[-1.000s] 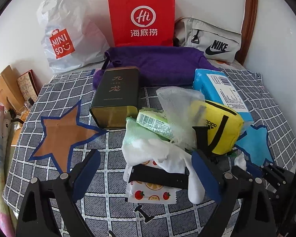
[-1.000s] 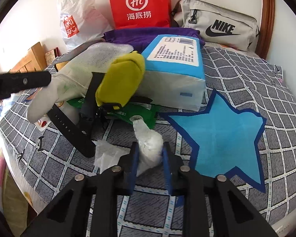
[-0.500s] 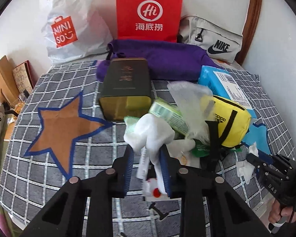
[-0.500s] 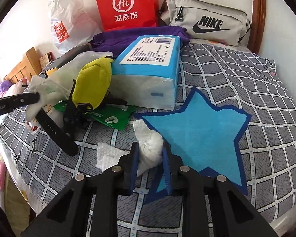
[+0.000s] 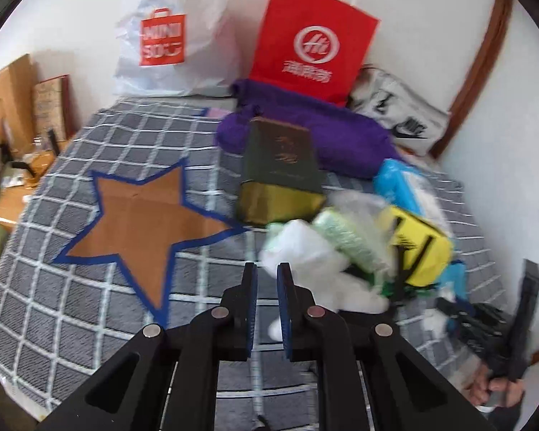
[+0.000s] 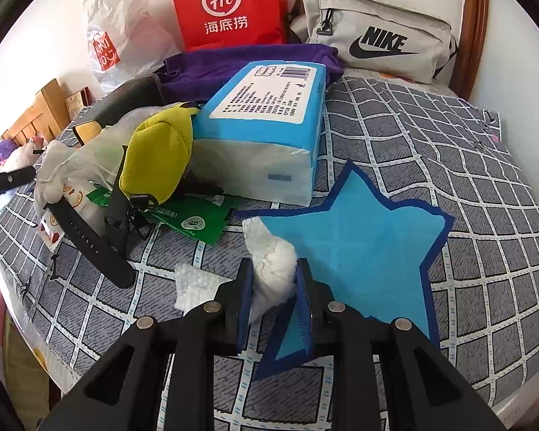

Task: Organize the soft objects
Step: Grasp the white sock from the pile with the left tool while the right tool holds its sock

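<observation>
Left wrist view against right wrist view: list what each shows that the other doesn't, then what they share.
Left wrist only: the brown star, the left gripper shut with nothing between its fingers, a hand.
Right wrist only: the white wad clamped in the right gripper, the black strap.
Both: red bag, purple cloth, yellow pouch, blue tissue pack.

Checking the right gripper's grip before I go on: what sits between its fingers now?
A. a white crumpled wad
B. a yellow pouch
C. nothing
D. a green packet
A: in the right wrist view the right gripper has its blue pads pressed on both sides of the white crumpled wad, held above the near edge of the blue star.
</observation>
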The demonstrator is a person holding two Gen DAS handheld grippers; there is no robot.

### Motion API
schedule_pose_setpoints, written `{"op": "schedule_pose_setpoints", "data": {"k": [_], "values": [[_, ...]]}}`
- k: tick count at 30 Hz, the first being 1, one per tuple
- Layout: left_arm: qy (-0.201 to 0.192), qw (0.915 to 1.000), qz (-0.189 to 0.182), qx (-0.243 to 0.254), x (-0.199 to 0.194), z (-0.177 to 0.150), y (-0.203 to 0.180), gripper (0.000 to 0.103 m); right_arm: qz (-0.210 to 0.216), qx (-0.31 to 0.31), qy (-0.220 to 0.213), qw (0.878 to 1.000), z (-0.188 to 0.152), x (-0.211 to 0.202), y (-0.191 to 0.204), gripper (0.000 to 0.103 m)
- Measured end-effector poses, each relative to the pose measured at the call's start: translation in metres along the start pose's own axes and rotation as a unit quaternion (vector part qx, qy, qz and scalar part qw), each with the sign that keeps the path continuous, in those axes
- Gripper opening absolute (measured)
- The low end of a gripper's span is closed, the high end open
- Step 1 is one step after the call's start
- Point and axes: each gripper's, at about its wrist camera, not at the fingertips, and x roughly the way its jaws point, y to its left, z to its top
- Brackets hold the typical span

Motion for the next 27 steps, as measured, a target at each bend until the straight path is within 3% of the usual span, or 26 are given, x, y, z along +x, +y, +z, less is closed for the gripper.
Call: {"op": "schedule_pose_setpoints", "data": {"k": [2,8,9,11,13,17,23,24,25,26,27], "values": [[0.004,0.9999,-0.001,0.009,0.003,0.005,-0.007,0.018,-0.005,0.002,0.004,1.000,0.000,0.000,-0.001,0.023],[0.028,0.9993,0.002,0.026,0.025,0.012,-0.022,0.022,-0.015,0.010,0.011,1.000,0.001,0.000,-0.007,0.023],[0.031,0.9992,-0.002,0.024,0.028,0.012,-0.022,0.025,-0.016,0.008,0.013,1.000,0.001,0.000,-0.007,0.023],[0.032,0.9992,0.001,0.023,0.033,0.011,-0.022,0.045,-0.016,0.005,0.015,1.000,0.001,0.000,-0.008,0.023],[0.029,0.9991,0.018,0.025,0.036,0.011,-0.024,0.054,-0.014,0.007,0.016,1.000,0.002,0.002,-0.009,0.023],[0.038,0.9990,0.005,0.024,0.043,0.013,-0.025,0.056,-0.015,0.004,0.016,1.000,0.004,0.005,-0.007,0.024],[0.045,0.9982,-0.037,0.016,0.056,0.015,-0.028,0.055,-0.014,0.002,0.018,1.000,0.008,0.008,-0.006,0.024],[0.044,0.9982,-0.040,0.012,0.057,0.016,-0.027,0.051,-0.013,0.002,0.019,1.000,0.008,0.008,-0.006,0.024],[0.040,0.9984,-0.039,0.008,0.058,0.017,-0.027,0.032,-0.012,0.003,0.019,1.000,0.008,0.008,-0.007,0.024],[0.037,0.9985,-0.040,0.003,0.057,0.017,-0.026,0.023,-0.011,0.002,0.020,1.000,0.008,0.008,-0.007,0.024],[0.035,0.9983,-0.045,-0.002,0.055,0.018,-0.024,0.023,-0.011,0.002,0.021,1.000,0.009,0.008,-0.008,0.024]]}}
